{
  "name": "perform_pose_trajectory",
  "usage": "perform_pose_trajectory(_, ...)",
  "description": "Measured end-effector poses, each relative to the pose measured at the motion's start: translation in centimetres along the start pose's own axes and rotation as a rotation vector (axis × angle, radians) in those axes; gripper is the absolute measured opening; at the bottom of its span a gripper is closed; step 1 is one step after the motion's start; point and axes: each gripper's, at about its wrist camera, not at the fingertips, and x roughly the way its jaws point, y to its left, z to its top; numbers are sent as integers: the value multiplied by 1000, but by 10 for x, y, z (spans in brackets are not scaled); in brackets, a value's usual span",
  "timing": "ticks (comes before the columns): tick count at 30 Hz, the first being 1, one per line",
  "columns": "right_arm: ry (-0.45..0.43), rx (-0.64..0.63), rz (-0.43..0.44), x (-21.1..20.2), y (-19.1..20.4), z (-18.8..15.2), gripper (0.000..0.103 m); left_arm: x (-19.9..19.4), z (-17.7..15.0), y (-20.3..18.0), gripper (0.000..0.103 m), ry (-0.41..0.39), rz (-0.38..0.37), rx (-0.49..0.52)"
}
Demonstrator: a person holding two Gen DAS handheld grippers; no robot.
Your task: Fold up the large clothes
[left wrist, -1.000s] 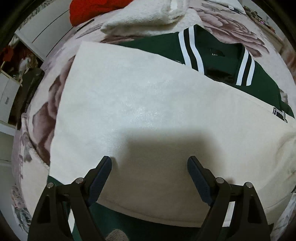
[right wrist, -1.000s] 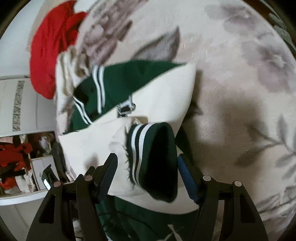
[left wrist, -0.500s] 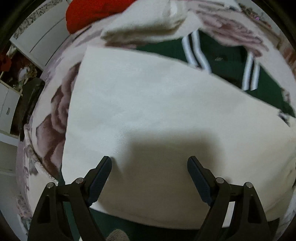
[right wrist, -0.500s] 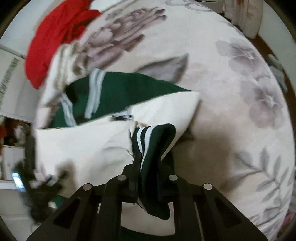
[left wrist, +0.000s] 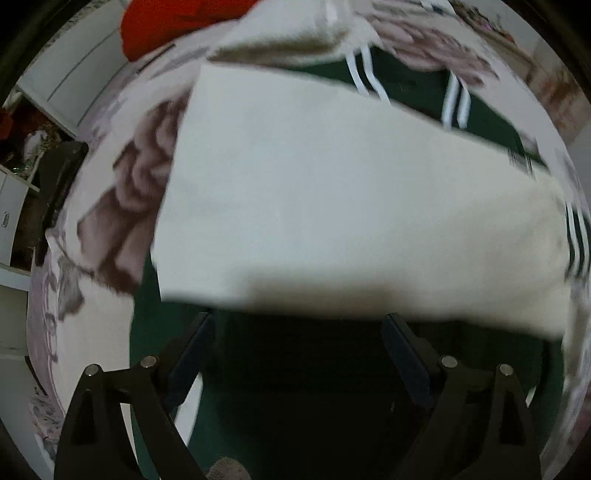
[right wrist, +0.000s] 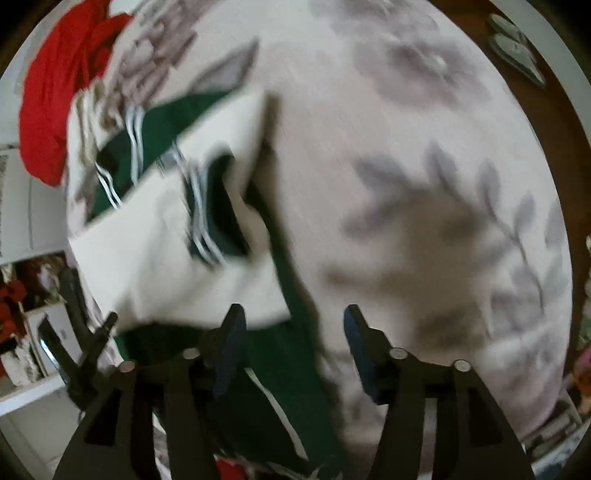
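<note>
Striped cuff [right wrist: 218,210] dropped; right tongs [right wrist: 291,350] opening, empty; blurry.

jacket [right wrist: 177,258] — motion-blurred, bottom edge-cropped

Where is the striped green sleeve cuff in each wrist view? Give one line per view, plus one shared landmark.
Left wrist view: the sleeve cuff sits at the far right edge, at the end of the cream sleeve.
Right wrist view: the cuff lies left of centre on the cream sleeve, above the right claw.
Shared landmark: the red garment, upper left in both.
</note>
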Motion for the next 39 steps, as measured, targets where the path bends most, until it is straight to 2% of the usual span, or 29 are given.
perform_pose_trajectory(4, 158, 28, 35, 66, -1, -27, 59, 0, -35, 6, 92, 44, -15, 7)
perform_pose_trajectory(5, 207, 58, 35, 86, 0, -37, 46, 0, -42, 8, 92, 51, -15, 12)
perform_pose_trajectory(6, 210, 61, 28, 93, 2, -46, 22, 1, -51, 10, 92, 59, -16, 18)
perform_pose_trajectory(7, 186, 10, -28, 95, 14, -57, 6, 2, -60, 13, 92, 65, -17, 23)
perform_pose_trajectory(9, 85, -100, -189, 81, 30, -68, 5, 4, -73, 16, 92, 76, -12, 27)
perform_pose_trajectory(10, 55, -91, -231, 74, 24, -69, 5, 5, -80, 17, 92, 81, -12, 23)
perform_pose_trajectory(12, 29, 0, -282, 70, -7, -64, 4, 7, -90, 18, 92, 95, -17, 7)
perform_pose_trajectory(15, 81, -60, -281, 76, -5, -63, 5, 2, -99, 15, 92, 102, -15, -10)
perform_pose_trajectory(17, 141, -74, -201, 66, 4, -63, 7, -8, -102, 11, 92, 85, -11, -22)
perform_pose_trajectory(19, 182, -70, -130, 48, 6, -62, 17, -20, -104, 6, 92, 64, 1, -48)
perform_pose_trajectory(21, 155, -65, -44, 13, 0, -58, 31, -31, -105, 0, 92, 48, 26, -81)
perform_pose_trajectory(22, 143, -58, -21, 0, -6, -55, 48, -36, -104, -4, 92, 36, 37, -105)
perform_pose_trajectory(23, 125, -43, 9, -17, -14, -48, 57, -41, -103, -5, 92, 25, 43, -126)
perform_pose_trajectory(25, 98, -8, 84, -43, -28, -24, 58, -49, -103, -14, 92, 6, 67, -173)
perform_pose_trajectory(27, 70, 23, 174, -59, -44, 15, 59, -54, -101, -25, 92, -1, 99, -217)
perform_pose_trajectory(30, 63, 19, 282, -53, -43, 83, 61, -55, -104, -41, 92, 10, 160, -286)
perform_pose_trajectory(33, 128, 44, 426, -12, -42, 152, 61, -50, -113, -57, 92, 50, 186, -370)
perform_pose_trajectory(36, 184, 36, 503, 40, -29, 193, 61, -46, -127, -77, 92, 93, 175, -461)
perform_pose_trajectory(39, 266, 42, 561, 86, -11, 213, 61, -41, -134, -98, 92, 132, 177, -461)
